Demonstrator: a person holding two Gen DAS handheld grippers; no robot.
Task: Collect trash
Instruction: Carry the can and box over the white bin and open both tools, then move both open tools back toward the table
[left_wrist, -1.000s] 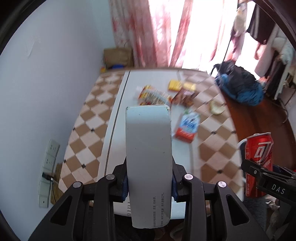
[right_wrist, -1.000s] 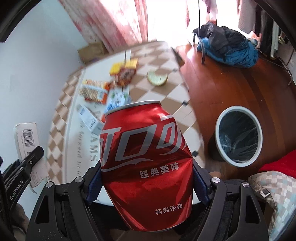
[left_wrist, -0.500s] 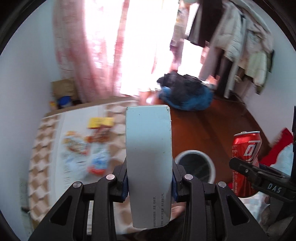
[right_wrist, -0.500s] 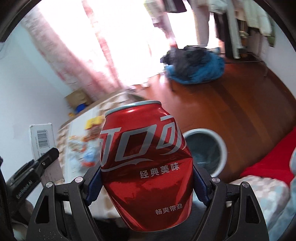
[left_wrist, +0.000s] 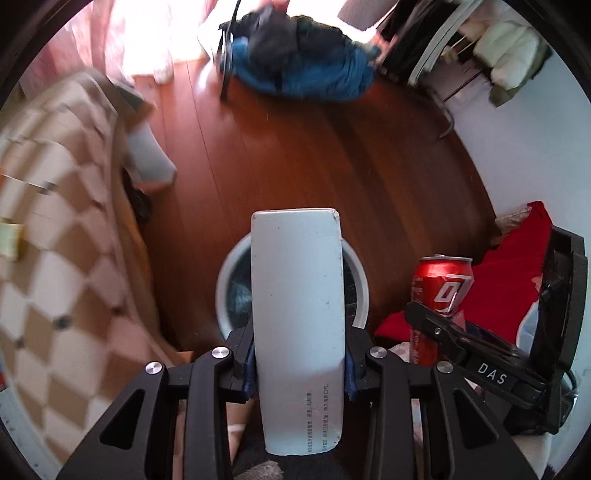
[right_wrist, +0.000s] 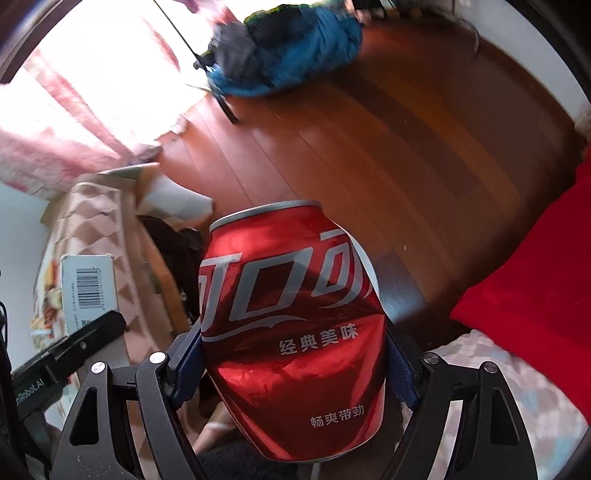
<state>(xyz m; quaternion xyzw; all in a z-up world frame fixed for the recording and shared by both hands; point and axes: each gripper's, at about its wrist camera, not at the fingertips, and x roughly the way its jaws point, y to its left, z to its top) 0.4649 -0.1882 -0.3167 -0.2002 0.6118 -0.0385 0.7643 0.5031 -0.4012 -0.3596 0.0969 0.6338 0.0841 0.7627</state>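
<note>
My left gripper is shut on a pale grey carton, held upright straight over the white-rimmed trash bin on the floor. My right gripper is shut on a dented red cola can, which hides nearly all of the bin behind it. In the left wrist view the red can and the right gripper's black finger sit just right of the bin. The carton with its barcode shows at the left of the right wrist view.
The table with its checkered cloth lies to the left, a yellowish scrap on it. A blue and black bundle rests on the wooden floor farther off. Red fabric lies to the right, clothes hang at the upper right.
Both grippers swung from the table toward the floor and tilted down. The bin, earlier ahead and right of the carton, now lies right behind the carton and the can.
</note>
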